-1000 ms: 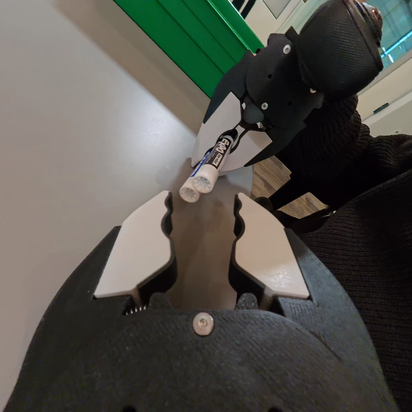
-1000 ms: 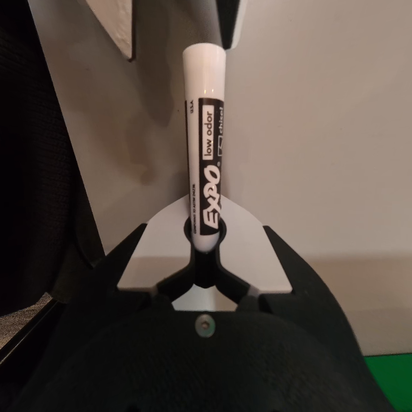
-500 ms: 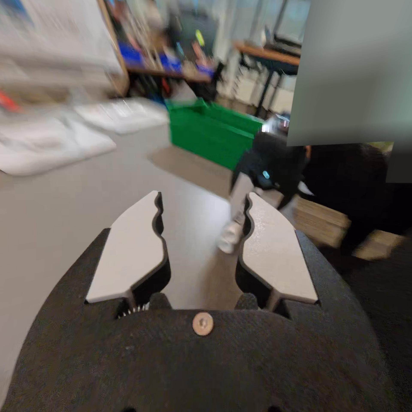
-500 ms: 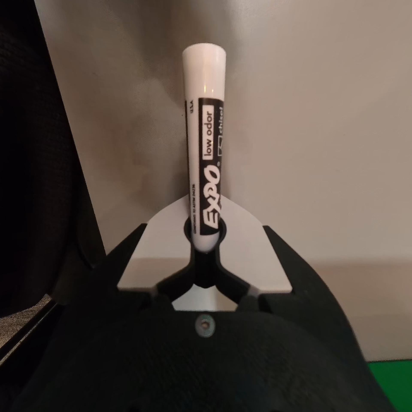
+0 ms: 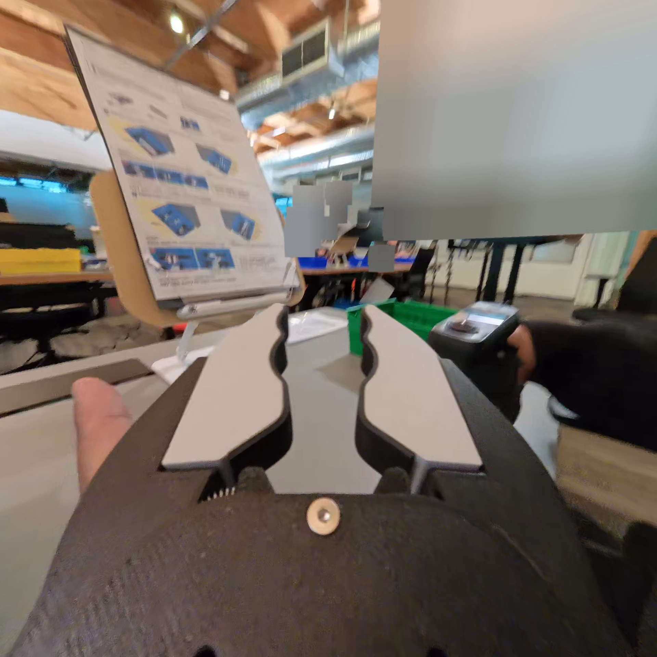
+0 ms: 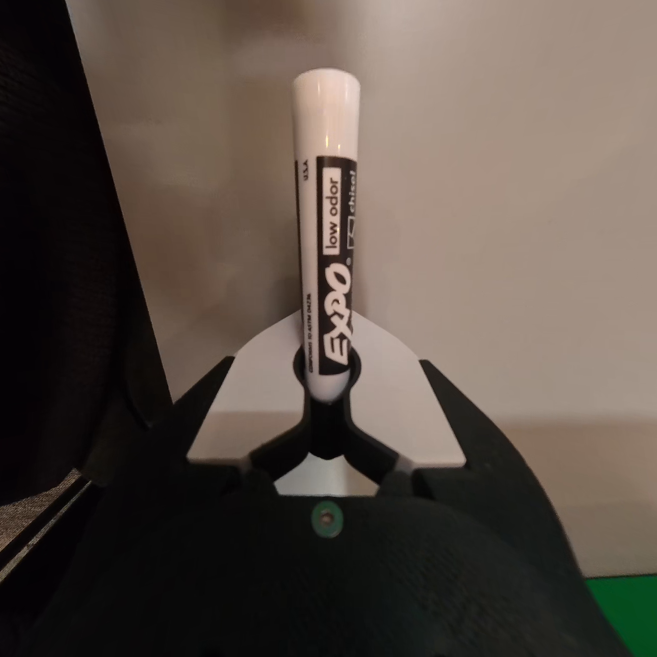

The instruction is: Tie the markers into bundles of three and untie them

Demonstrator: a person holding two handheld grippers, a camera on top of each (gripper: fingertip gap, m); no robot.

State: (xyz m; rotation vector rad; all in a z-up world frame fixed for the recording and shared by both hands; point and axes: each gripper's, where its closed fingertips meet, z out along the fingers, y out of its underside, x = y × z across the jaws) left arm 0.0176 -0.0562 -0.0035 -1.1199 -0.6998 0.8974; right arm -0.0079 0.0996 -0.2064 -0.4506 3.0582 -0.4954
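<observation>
My right gripper (image 6: 327, 359) is shut on a white marker (image 6: 325, 213) with a black label. It grips the marker near one end, and the barrel points forward over the pale grey table (image 6: 497, 213). My left gripper (image 5: 323, 313) is open and empty, held level above the grey table (image 5: 320, 384). A thumb (image 5: 96, 419) rests at its left side. At the right of the left wrist view a hand in a black sleeve (image 5: 586, 373) holds the black housing of the other gripper (image 5: 473, 330). The marker is hidden in that view.
A green bin (image 5: 409, 316) stands on the table just beyond my left fingertips; its corner also shows in the right wrist view (image 6: 622, 604). A printed sheet on a stand (image 5: 185, 195) rises at the far left. Dark fabric (image 6: 53, 249) fills the left of the right wrist view. The grippers' ends are close to 25 cm from one another.
My left gripper has swung up and away from the marker's end and now looks level across the table. It stays open. My right gripper keeps its hold on the marker, hardly moved.
</observation>
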